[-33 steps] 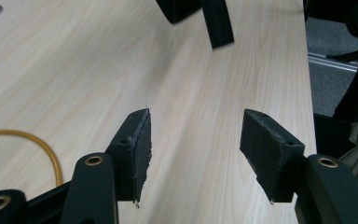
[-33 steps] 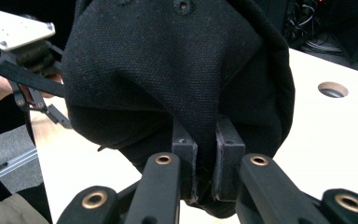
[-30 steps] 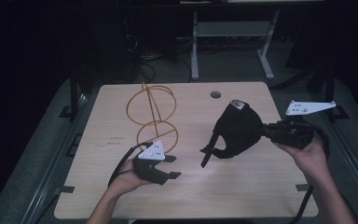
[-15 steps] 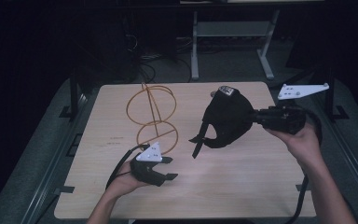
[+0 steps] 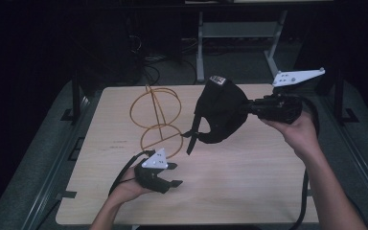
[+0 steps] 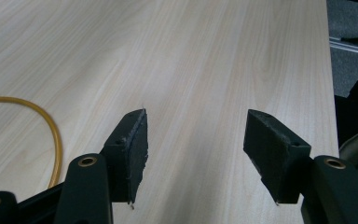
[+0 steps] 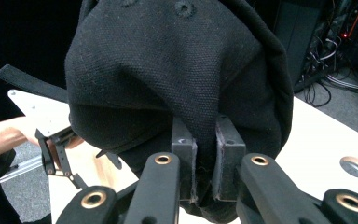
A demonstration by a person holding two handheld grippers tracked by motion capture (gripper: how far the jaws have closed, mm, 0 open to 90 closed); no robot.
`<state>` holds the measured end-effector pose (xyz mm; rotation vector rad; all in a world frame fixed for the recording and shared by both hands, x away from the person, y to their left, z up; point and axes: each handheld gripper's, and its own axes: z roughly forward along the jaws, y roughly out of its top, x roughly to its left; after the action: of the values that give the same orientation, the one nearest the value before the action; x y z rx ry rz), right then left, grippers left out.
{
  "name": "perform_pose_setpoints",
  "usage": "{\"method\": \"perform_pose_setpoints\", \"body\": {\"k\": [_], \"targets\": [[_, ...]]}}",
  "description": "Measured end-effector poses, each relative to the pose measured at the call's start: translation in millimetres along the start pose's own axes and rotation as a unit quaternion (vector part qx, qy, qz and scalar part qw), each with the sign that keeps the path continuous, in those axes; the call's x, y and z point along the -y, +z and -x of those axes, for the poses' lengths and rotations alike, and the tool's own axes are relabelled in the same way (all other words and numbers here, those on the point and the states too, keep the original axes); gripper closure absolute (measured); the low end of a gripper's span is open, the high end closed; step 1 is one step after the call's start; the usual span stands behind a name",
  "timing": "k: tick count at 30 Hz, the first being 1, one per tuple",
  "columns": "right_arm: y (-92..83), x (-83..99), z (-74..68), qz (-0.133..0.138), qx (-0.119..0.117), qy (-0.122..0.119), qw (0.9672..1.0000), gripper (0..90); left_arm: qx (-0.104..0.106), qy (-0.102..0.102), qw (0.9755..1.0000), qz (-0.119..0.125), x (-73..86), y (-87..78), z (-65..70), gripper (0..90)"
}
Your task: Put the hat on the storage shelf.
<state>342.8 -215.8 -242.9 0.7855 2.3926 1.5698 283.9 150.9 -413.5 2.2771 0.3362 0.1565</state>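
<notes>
Lifted higher and carried farther from the person than a second ago, the black cap (image 5: 220,112) now hangs in the air above the far middle of the table (image 5: 249,191), its strap dangling down on the left side. It is pinched by a fold of its cloth between the closed jaws of the right gripper (image 5: 249,108), which the right gripper view shows clamped tight on the fabric (image 7: 182,79). Just left of the cap stands a yellow wire stand (image 5: 157,120) made of loops on an upright stem, apparently meant to carry it. By my reading, the pick-up is done and the cap is on its way toward the stand; setting it over the top loop and letting go remain. The left gripper (image 5: 170,175) rests low near the front left of the table, just beside the stand's base ring, its jaws wide apart and holding nothing; it has barely shifted between the frames.
</notes>
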Motion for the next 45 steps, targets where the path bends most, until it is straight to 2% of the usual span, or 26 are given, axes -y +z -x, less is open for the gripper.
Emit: {"method": "perform_pose_setpoints", "body": {"k": [5,13,20,24,28,35,38,44,45], "targets": [[9.7,-16.3,-1.5,0.001,-0.005,-0.007,1.0000,81.0,0.004,-0.007,1.0000,0.004,0.2,-0.1,-1.0,39.6],[19.3,-36.5,-1.5,0.004,-0.013,-0.012,0.9998,81.0,0.003,-0.008,0.9999,0.010,0.2,0.1,-3.1,39.6],[34.1,-58.7,-4.8,0.000,-0.021,-0.021,0.9995,81.0,0.009,-0.010,0.9998,0.012,-0.5,-1.9,-2.1,39.7],[41.1,-65.5,-6.6,-0.004,-0.024,-0.024,0.9994,81.0,0.007,-0.009,0.9999,0.011,-0.6,-2.5,-2.2,39.8],[56.3,-77.0,-10.4,-0.017,-0.029,-0.028,0.9990,81.0,0.008,-0.008,0.9999,0.011,0.2,-3.9,-2.6,39.8],[79.3,-95.5,-13.9,-0.017,-0.043,-0.036,0.9983,81.0,0.007,-0.004,0.9999,0.013,1.3,-4.7,-3.0,39.9],[89.4,-103.9,-16.2,-0.022,-0.046,-0.039,0.9979,80.9,0.007,-0.008,0.9998,0.016,1.2,-4.9,-2.8,39.9],[105.3,-114.1,-18.3,-0.030,-0.048,-0.050,0.9971,80.7,0.009,-0.002,0.9998,0.018,1.1,-4.5,-3.1,39.9],[109.8,-117.1,-19.1,-0.029,-0.051,-0.045,0.9973,80.6,0.008,-0.007,0.9998,0.017,0.9,-4.6,-2.2,39.9]]}}
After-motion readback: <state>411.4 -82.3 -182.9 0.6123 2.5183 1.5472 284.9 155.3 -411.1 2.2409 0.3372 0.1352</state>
